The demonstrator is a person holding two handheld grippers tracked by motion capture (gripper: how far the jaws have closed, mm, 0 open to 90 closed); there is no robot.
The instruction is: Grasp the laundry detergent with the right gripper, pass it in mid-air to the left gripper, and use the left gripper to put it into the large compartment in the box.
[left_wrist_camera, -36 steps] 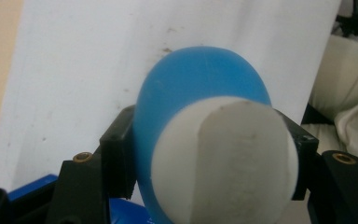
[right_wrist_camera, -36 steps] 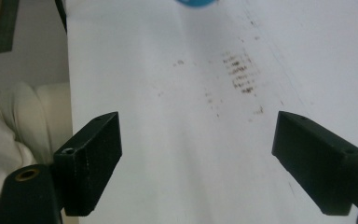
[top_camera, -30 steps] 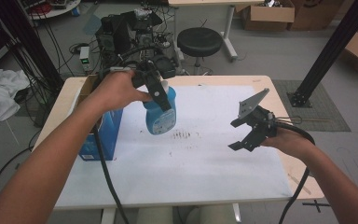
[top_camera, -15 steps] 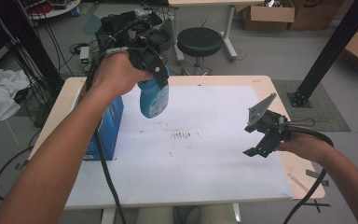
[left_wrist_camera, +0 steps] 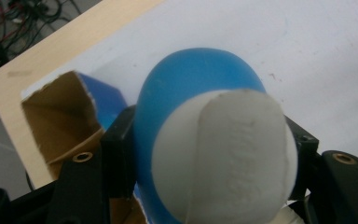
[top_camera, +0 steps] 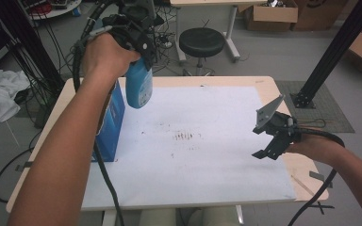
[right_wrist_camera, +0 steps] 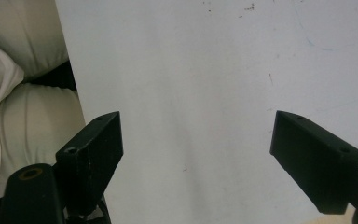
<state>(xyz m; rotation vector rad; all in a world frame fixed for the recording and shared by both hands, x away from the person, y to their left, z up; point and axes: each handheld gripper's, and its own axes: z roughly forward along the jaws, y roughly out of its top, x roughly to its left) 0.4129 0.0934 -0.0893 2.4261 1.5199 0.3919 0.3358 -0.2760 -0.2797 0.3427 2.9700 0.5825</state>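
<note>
The left gripper [top_camera: 139, 40] clamps the smooth, probably slippery blue bottle [top_camera: 138, 85] just below its white cap, while the right gripper [top_camera: 269, 141] hangs wide open, empty

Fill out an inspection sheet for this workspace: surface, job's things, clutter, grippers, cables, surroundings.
Surface: wooden table under a white sheet with small dark marks near its middle.
Job's things: blue bottle with a white cap, held in the air above the table; blue box standing open-topped at the table's left edge.
Clutter: nothing seen.
Grippers: left gripper shut on the bottle; right gripper open, nothing between its jaws, over the sheet.
Cables: one black cable trails from each gripper; more lie tangled on the floor behind.
Surroundings: black stool, cardboard boxes, white cloth.
</note>
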